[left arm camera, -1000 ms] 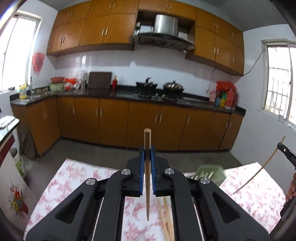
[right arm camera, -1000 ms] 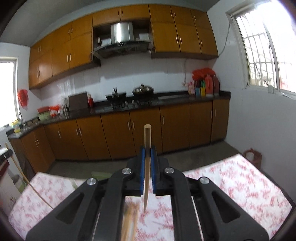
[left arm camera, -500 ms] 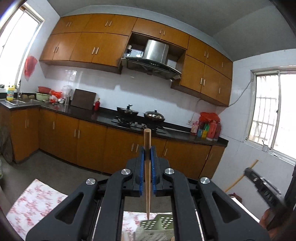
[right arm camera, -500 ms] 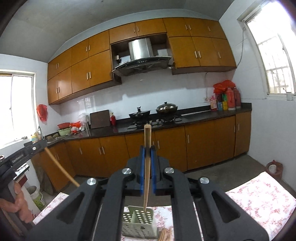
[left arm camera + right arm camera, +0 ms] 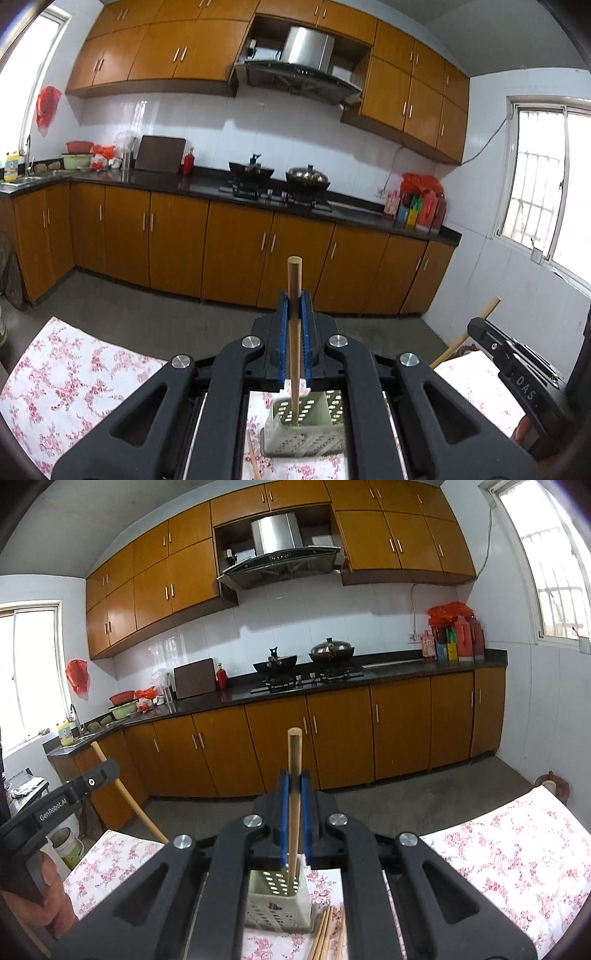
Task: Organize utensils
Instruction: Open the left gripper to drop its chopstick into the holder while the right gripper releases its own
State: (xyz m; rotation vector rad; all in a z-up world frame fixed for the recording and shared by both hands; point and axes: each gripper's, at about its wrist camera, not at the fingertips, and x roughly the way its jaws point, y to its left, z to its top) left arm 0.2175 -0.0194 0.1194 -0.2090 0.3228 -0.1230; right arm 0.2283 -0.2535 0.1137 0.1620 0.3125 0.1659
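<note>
Left view, going left to right. Flowered cloth (image 5: 74, 376) on the table. Left gripper (image 5: 294, 306) in the middle, blue pads squeezed tight on a chopstick (image 5: 294, 332). Stick standing straight up, thick end on top, thin tip pointing down over the green basket (image 5: 306, 428). Cannot tell if the tip is inside the basket or just above it. One more stick (image 5: 254, 459) lying on the cloth just left of the basket. Far right, the other black gripper with its own stick (image 5: 465, 338) slanting up.

Right view, left to right. A hand (image 5: 48, 897) at the far left around the left tool, with its stick (image 5: 129, 797) slanting. Cloth (image 5: 110, 864) below. Right gripper (image 5: 294, 786) in the middle, pads shut tight on a chopstick (image 5: 294, 805). Stick upright too, thin tip down at the mouth of the basket (image 5: 277, 904). Basket full of little holes, standing on the cloth under the gripper. Loose sticks (image 5: 327, 938) lying just right of the basket. More flowered cloth to the far right. Kitchen cupboards (image 5: 332, 738) and stove (image 5: 306, 679) behind.
</note>
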